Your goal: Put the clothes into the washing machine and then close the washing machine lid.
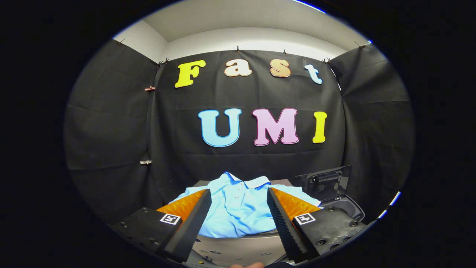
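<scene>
Black-draped booth, and your work had barely begun.

In the gripper view, a grey surface point(238, 247) lay under your gripper point(238, 212), its fingers spread wide and gripping nothing. The light blue polo shirt point(238, 208) sat between and just ahead of them at twelve o'clock, not yet grasped. At two o'clock the washing machine point(347, 206) stood with its lid point(327, 184) raised. You judged both loading and closing remained.
</scene>
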`<state>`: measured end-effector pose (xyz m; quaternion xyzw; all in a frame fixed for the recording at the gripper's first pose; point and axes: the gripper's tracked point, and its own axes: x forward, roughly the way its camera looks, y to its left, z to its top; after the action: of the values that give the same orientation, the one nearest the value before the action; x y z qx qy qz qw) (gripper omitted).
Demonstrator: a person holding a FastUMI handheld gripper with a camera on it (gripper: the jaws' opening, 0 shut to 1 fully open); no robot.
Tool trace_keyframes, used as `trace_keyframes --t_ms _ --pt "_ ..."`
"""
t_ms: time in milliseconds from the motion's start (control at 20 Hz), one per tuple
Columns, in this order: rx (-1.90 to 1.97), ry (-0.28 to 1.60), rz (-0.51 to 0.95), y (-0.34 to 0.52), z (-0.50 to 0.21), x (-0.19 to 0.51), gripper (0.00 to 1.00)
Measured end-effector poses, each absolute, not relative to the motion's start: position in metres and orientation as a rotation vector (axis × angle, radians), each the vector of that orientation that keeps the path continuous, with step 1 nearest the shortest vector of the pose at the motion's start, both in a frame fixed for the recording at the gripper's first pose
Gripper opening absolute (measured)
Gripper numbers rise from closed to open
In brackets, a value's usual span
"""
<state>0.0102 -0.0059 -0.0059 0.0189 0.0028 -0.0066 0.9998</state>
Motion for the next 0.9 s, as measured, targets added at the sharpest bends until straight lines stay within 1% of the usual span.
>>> trace_keyframes --t_ms 200,500,900 --pt "0.022 0.026 -0.030 -0.008 -0.013 0.022 0.95" --pt "0.042 0.078 -0.044 0.006 -0.026 0.064 0.96" --pt "0.085 0.242 -0.147 0.003 -0.050 0.131 0.96"
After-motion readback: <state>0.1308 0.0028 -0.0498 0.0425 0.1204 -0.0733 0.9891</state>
